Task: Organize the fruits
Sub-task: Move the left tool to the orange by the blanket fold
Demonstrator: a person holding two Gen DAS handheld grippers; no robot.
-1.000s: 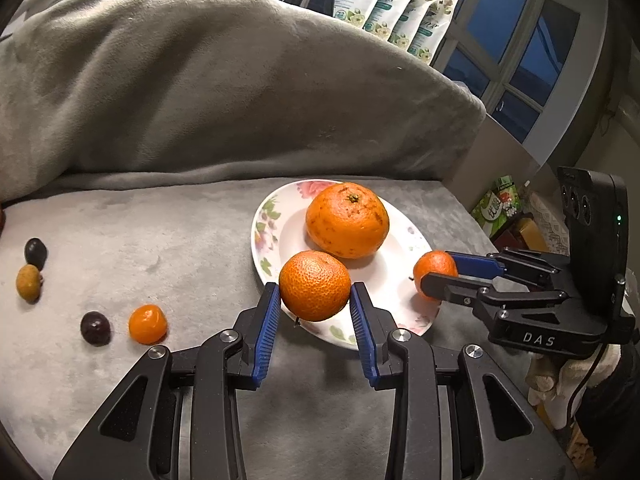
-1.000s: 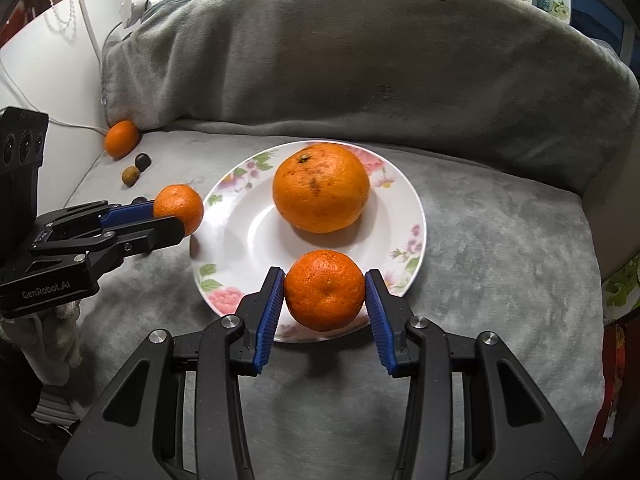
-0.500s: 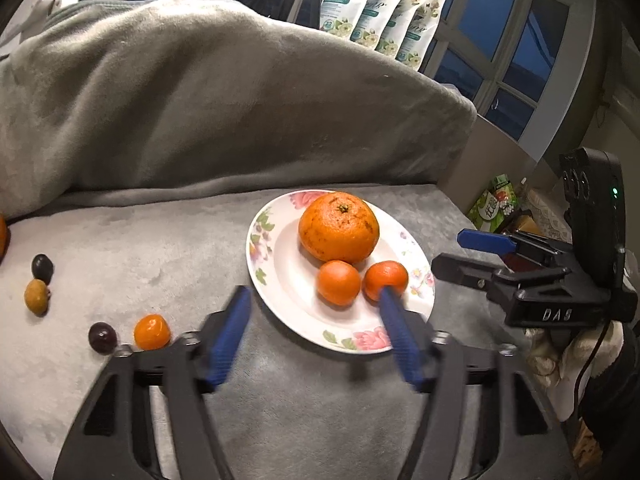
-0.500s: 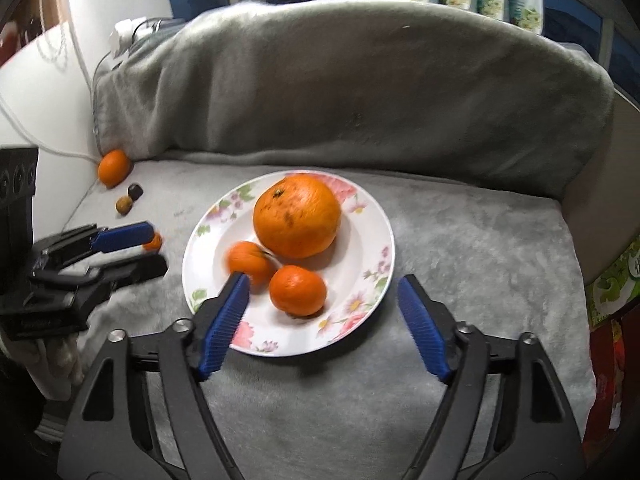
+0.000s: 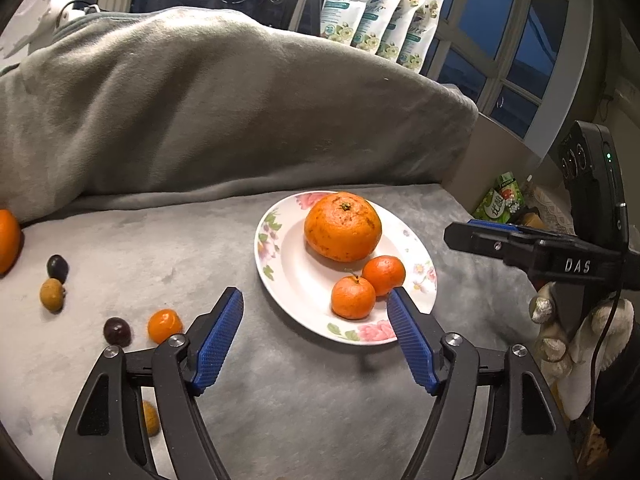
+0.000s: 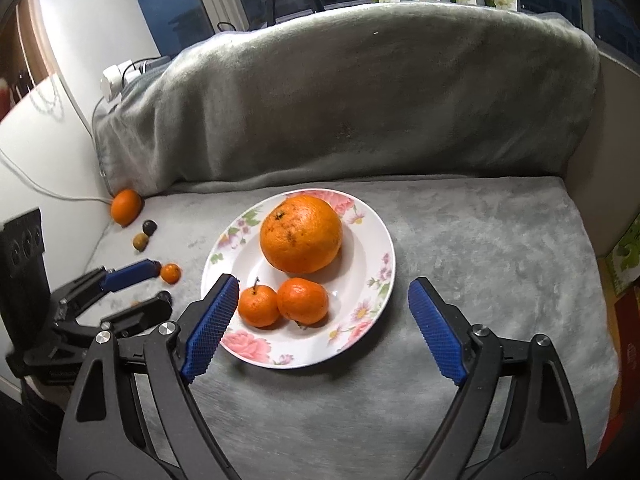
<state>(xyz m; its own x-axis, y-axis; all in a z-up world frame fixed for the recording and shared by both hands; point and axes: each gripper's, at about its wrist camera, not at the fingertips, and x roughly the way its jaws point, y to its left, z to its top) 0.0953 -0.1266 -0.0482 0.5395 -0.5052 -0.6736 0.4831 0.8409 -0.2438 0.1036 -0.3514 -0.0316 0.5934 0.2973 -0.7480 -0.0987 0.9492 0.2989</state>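
A floral white plate rests on the grey blanket and carries one large orange and two small mandarins. My left gripper hovers over the plate's near rim. Its jaws are opening and touch nothing. My right gripper hangs above the plate from the other side. Its jaws are also opening, with the mandarins lying free ahead of them. Each gripper shows in the other's view, the right gripper at the right and the left gripper at the left.
Loose fruit lies left of the plate: a small orange one, two dark ones, a brownish one and an orange at the edge. A blanket-covered backrest rises behind. A gloved hand holds the right gripper.
Both grippers were shut on a mandarin each. They have let go, both mandarins now lie on the plate, and the jaws have spread wide while the grippers drew back.
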